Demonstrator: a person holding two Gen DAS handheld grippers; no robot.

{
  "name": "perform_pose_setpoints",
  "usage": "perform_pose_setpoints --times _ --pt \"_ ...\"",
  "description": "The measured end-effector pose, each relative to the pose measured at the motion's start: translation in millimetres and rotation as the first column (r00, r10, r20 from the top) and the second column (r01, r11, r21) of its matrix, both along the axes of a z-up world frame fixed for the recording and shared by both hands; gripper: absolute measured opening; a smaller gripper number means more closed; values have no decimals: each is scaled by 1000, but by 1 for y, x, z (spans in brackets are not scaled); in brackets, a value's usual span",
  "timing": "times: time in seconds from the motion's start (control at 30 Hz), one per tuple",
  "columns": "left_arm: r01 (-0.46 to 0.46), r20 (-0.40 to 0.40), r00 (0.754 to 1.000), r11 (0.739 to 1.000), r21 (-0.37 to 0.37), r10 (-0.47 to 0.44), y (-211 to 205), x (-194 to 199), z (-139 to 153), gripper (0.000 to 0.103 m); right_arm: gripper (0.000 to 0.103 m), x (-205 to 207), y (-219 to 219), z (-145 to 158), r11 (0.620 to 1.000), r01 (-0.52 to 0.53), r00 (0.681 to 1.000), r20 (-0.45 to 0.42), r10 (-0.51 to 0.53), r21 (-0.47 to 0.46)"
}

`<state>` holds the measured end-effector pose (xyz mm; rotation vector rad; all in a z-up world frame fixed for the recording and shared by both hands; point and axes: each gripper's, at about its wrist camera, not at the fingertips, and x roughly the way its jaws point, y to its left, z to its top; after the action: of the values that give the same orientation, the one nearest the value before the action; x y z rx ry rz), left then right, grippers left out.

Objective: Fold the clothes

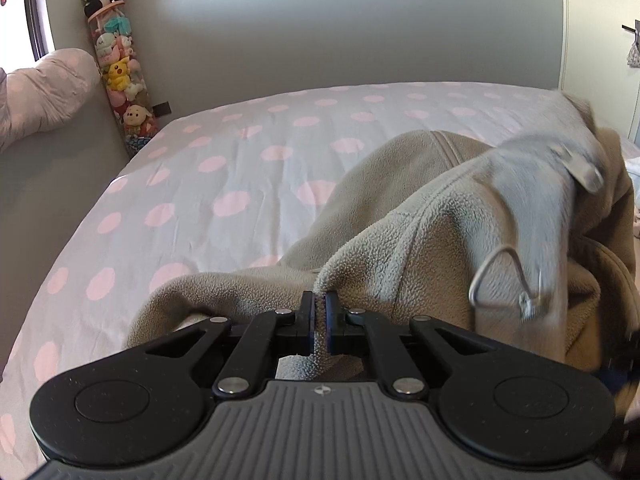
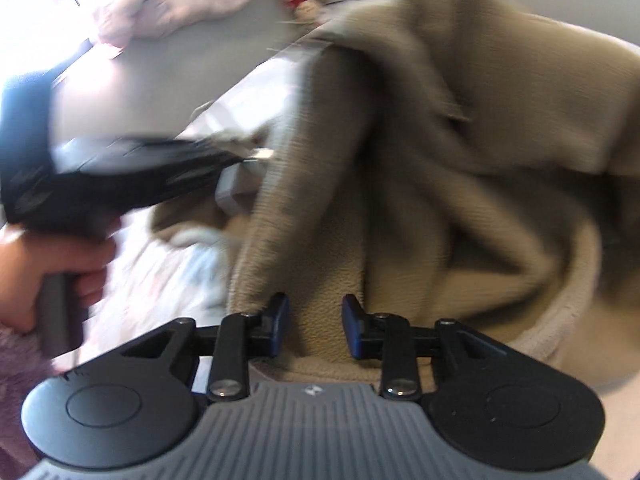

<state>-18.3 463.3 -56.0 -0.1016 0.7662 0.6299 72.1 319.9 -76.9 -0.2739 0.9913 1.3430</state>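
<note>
A beige fleece jacket [image 1: 420, 216] lies bunched on the right side of the bed, with a metal zipper pull [image 1: 500, 280] hanging from a raised fold. My left gripper [image 1: 319, 300] is shut on an edge of the fleece and holds it up. In the blurred right wrist view the same jacket [image 2: 460, 160] fills the frame. My right gripper [image 2: 315, 314] is open, with fleece lying between its fingers. The left gripper [image 2: 120, 176] and the hand holding it show at the left there.
The bed sheet [image 1: 200, 184] is pale with pink dots. A grey headboard wall [image 1: 280, 40] stands behind it. A tall clear tube of plush toys [image 1: 120, 72] stands in the left corner beside a pink pillow [image 1: 40, 88].
</note>
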Motion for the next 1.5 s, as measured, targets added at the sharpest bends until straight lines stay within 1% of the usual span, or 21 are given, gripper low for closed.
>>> perform_pose_setpoints --times 0.13,0.2,0.23,0.27,0.37,0.4,0.53,0.6,0.7,0.83,0.9,0.97,1.1,1.13,1.17,1.3,1.37,1.4,1.43,1.47,1.5 --pt "-1 -11 1000 1000 -7 1 0 -2 -4 3 28 -20 0 1 999 -45 999 27 45 -20" --pt "3 -9 1000 1000 -8 -3 0 -4 -4 3 35 -20 -7 4 999 -29 997 67 32 -35" --pt "4 -7 1000 1000 -7 -4 0 -4 -5 3 44 -18 -14 7 999 -13 996 83 15 -32" --pt "6 -5 1000 1000 -8 -6 0 -5 -5 3 50 -14 -21 11 1000 2 996 95 1 -26" --pt "8 -6 1000 1000 -7 -8 2 -4 -7 3 53 0 -45 24 999 50 988 145 -48 -11" --pt "9 -6 1000 1000 -8 -9 3 -4 -7 3 53 5 -55 29 997 71 983 172 -69 -5" --pt "12 -10 1000 1000 -5 -12 6 -2 -7 3 63 31 -96 41 987 154 952 263 -158 37" --pt "13 -15 1000 1000 -2 -13 8 0 -8 3 63 49 -113 43 980 195 932 305 -198 43" --pt "12 -23 1000 1000 1 -12 12 6 -8 3 63 60 -115 45 968 247 900 362 -243 37" --pt "19 -43 999 1000 20 -18 14 14 -7 3 63 84 -119 33 958 284 873 401 -277 44" --pt "26 -53 998 999 29 -24 16 16 -8 3 64 91 -120 31 958 284 849 453 -272 44" --pt "32 -63 998 999 38 -30 17 19 -10 3 72 97 -121 30 958 282 821 506 -264 42" --pt "49 -83 996 998 45 -45 20 23 -13 3 78 112 -108 21 961 275 713 666 -219 21" --pt "59 -92 994 997 53 -54 20 25 -14 3 79 120 -106 19 960 279 695 688 -208 9" --pt "70 -102 993 996 60 -64 21 26 -14 3 79 130 -105 17 958 286 687 697 -204 -1" --pt "138 -120 985 985 106 -125 18 30 -20 4 79 169 -101 10 948 317 688 692 -221 -12" --pt "184 -122 978 972 149 -167 14 29 -24 7 79 184 -97 8 947 320 712 661 -234 -9" --pt "195 -121 977 969 153 -178 13 29 -26 7 73 192 -95 7 947 321 725 645 -241 -7" --pt "205 -120 975 966 156 -188 13 29 -29 7 55 196 -94 7 945 327 738 626 -253 -4" --pt "215 -119 973 964 158 -197 12 28 -31 7 51 201 -92 7 942 335 749 607 -265 -1" --pt "224 -118 971 961 161 -207 11 28 -33 7 42 201 -91 9 938 346 743 610 -277 5"
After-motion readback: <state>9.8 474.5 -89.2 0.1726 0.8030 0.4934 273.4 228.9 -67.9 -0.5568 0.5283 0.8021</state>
